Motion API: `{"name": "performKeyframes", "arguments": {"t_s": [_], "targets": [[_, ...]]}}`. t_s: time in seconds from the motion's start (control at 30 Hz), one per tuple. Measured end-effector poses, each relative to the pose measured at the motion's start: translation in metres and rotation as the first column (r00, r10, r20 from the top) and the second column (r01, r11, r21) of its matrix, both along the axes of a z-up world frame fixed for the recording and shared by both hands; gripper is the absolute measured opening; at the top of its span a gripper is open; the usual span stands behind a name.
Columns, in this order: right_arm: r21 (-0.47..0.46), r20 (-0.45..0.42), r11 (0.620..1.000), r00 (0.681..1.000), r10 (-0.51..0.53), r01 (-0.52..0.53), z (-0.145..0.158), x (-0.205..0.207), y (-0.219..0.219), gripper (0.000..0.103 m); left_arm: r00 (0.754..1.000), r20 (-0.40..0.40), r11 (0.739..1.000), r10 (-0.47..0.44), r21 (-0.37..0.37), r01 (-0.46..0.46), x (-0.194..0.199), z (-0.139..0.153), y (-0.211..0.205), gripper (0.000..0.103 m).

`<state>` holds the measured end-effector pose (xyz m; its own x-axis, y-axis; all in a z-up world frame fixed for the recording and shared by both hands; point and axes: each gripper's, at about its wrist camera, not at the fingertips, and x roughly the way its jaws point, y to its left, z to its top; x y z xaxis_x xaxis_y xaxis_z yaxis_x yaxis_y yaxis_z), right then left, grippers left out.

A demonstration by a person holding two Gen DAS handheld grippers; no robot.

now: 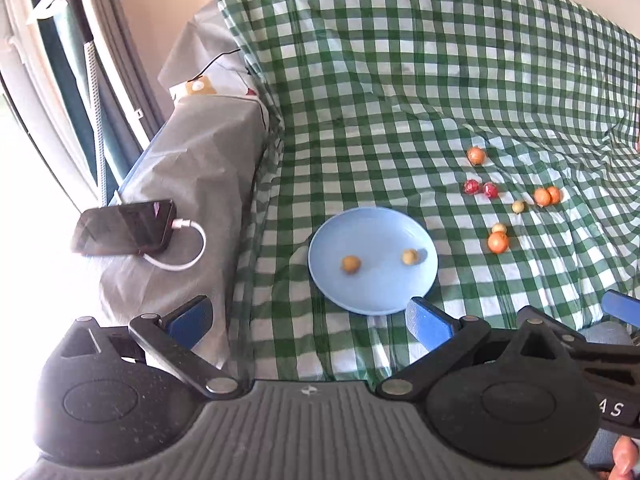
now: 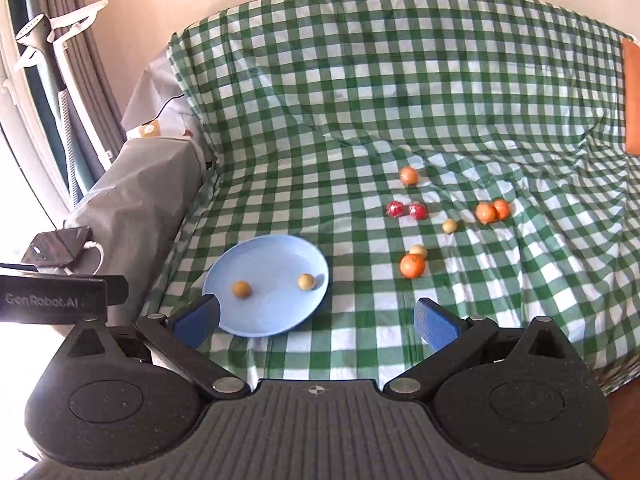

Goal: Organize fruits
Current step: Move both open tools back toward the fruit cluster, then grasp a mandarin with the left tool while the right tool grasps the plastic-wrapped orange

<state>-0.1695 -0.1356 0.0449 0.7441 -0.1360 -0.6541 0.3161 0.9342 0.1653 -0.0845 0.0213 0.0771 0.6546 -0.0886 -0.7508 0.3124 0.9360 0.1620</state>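
I am looking down on a bed or sofa under a green checked cloth (image 2: 400, 80); I cannot tell which, so I will call it the bed. On it sits a blue plate (image 2: 276, 320), just ahead of my left claw (image 1: 310, 320) and ahead-left of my right claw (image 2: 318, 322). Both claws are spread wide and carry nothing.

Two small yellowish fruits (image 2: 242, 289) already lie apart on the plate. The rest lie loose on the cloth, well to the right of the plate: four orange fruits, the nearest one (image 2: 412, 266) touching a pale fruit (image 2: 418, 251) behind it, a touching orange pair (image 2: 493, 211) farther right, and a single one (image 2: 409, 175) at the back. Two red fruits (image 2: 406, 210) lie side by side between them, and another pale fruit (image 2: 449, 225) sits alone.

I judge all of these light, round and smooth, so they will roll on the soft, wrinkled cloth and could squirt out of a pinch. I would close across the widest middle, gently. The nearest orange fruit lies ahead and slightly right of my right claw, which suits it better.
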Motion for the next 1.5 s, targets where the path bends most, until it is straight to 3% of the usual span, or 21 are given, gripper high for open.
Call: {"name": "performKeyframes", "arguments": {"t_s": [0.2,0.5,0.93,1.2,1.37,1.5], "targets": [[-0.018,0.000,1.000,1.000,0.025,-0.025,-0.004,-0.014,0.009,0.102,0.999,-0.041,1.000,0.028,0.011,-0.028,-0.007,-0.013,0.012,0.103],[0.000,0.000,1.000,1.000,0.016,-0.016,-0.010,-0.013,0.005,0.102,0.999,-0.030,0.997,0.014,0.075,-0.012,-0.005,-0.023,0.002,0.103],[0.046,-0.063,0.999,0.998,-0.002,0.005,-0.038,0.011,-0.022,0.102,0.993,-0.118,0.992,0.003,0.125,0.012,0.029,-0.051,-0.026,0.103],[0.009,-0.074,0.992,0.990,-0.121,0.122,-0.058,0.014,-0.068,0.102,0.980,-0.154,0.982,-0.123,0.120,0.143,0.050,-0.074,-0.082,0.103],[-0.011,-0.077,0.973,0.970,-0.230,0.230,-0.074,0.021,-0.124,0.102,0.949,-0.196,0.961,-0.245,0.079,0.265,0.067,-0.099,-0.141,0.103],[-0.021,-0.064,0.950,0.948,-0.312,0.312,-0.090,0.037,-0.175,0.102,0.917,-0.252,0.948,-0.308,0.002,0.319,0.091,-0.127,-0.192,0.103]]}}
